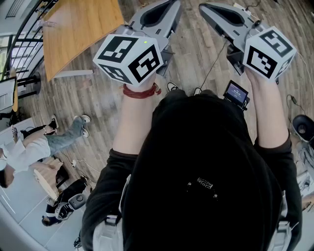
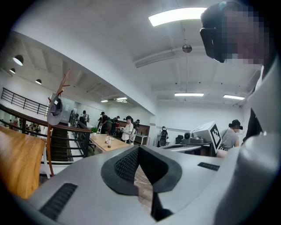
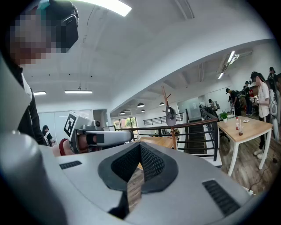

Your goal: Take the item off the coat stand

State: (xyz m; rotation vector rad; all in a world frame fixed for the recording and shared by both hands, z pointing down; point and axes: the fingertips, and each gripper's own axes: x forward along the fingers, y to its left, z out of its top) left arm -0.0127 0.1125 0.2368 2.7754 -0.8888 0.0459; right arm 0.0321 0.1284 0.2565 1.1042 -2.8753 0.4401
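Note:
A reddish wooden coat stand (image 2: 49, 145) rises far off at the left of the left gripper view, with a grey cap (image 2: 54, 110) hung on it. The same coat stand (image 3: 173, 134) and cap (image 3: 170, 116) show small in the middle of the right gripper view. My left gripper (image 2: 139, 147) is shut with nothing between its pads. So is my right gripper (image 3: 140, 145). In the head view the left gripper (image 1: 169, 6) and the right gripper (image 1: 205, 8) are held up side by side over the wood floor, both far from the stand.
A light wooden table (image 1: 78, 34) lies ahead on the left, by a dark railing (image 3: 197, 132). Another table (image 3: 246, 126) with small bottles stands at the right, people around it. A person (image 1: 29, 147) sits on the floor at the left. Cables (image 1: 211, 68) run across the floor.

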